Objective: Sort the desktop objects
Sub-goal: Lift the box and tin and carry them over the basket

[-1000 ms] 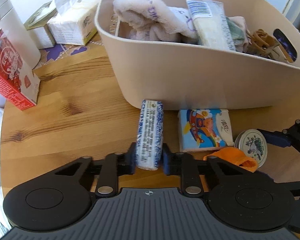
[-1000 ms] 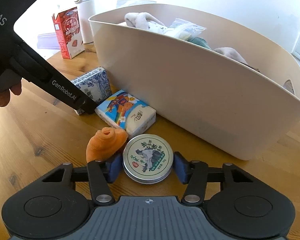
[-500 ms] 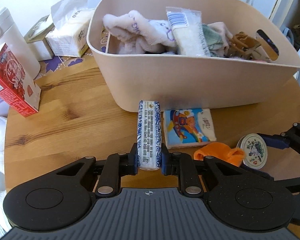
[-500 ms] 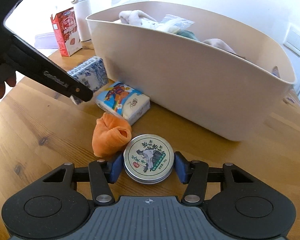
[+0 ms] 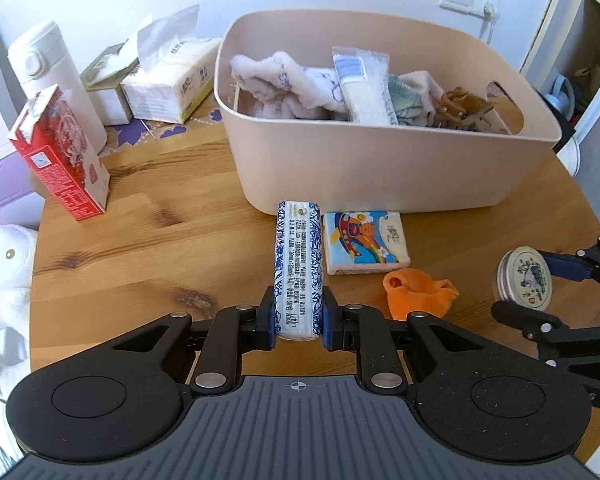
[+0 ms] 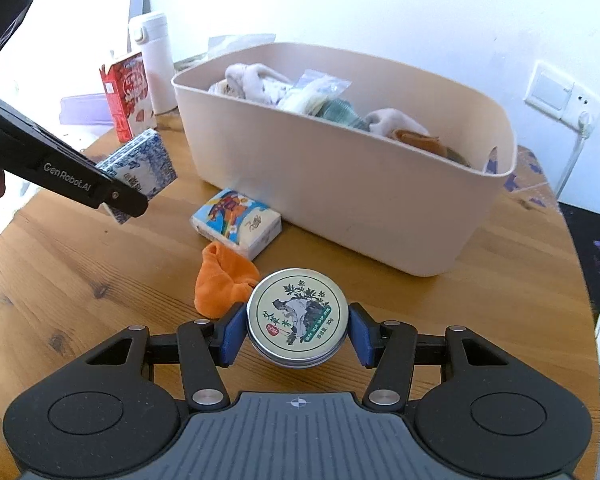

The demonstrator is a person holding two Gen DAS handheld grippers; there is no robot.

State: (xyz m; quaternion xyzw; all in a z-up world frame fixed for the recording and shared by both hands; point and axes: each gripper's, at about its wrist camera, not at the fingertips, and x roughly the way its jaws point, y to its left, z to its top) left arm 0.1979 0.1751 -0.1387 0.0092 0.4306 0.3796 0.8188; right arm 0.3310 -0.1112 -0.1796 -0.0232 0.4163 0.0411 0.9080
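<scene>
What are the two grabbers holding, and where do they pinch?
The left gripper pinches the blue-and-white tissue pack by its long sides at the near end. The right gripper pinches the round tin across its rim.

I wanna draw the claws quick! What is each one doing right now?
Left gripper: jaws shut on the blue-and-white tissue pack.
Right gripper: jaws shut on the round tin.

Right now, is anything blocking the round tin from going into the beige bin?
Nothing visible. The round tin is clamped in the right hand-held gripper, and the beige bin beyond it is open-topped.
</scene>
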